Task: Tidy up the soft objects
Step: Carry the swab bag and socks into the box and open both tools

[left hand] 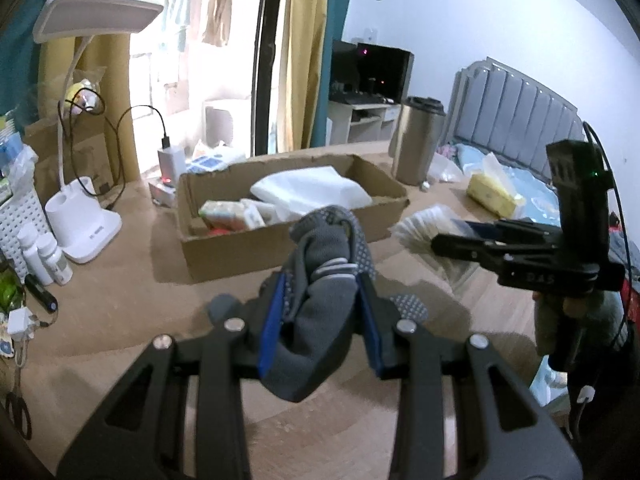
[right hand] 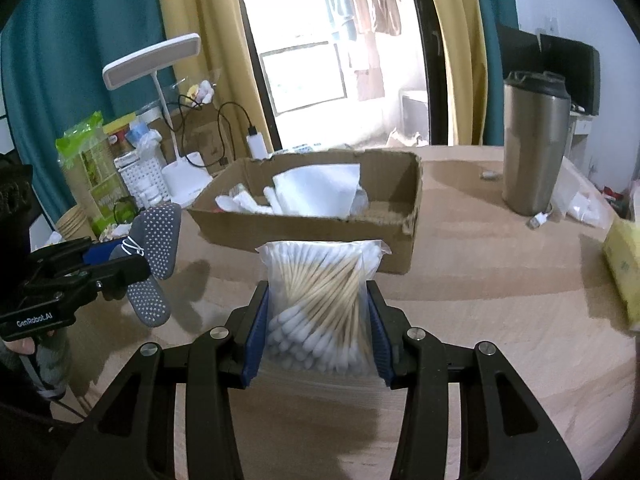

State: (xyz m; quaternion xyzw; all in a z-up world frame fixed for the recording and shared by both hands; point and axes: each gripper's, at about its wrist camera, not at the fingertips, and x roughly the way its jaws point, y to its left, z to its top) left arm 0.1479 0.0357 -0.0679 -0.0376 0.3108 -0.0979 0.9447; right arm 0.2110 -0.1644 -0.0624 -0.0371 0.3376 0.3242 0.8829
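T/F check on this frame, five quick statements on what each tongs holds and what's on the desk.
1. The left tongs grip grey socks. True.
2. The right tongs are empty. False: shut on a bag of cotton swabs.
3. The cardboard box already holds white items. True.
4. The metal tumbler lies on its side. False: upright.
5. The desk lamp stands inside the box. False: beside it.

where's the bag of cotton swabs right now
The bag of cotton swabs is clamped in the right gripper, held above the table just before the cardboard box.
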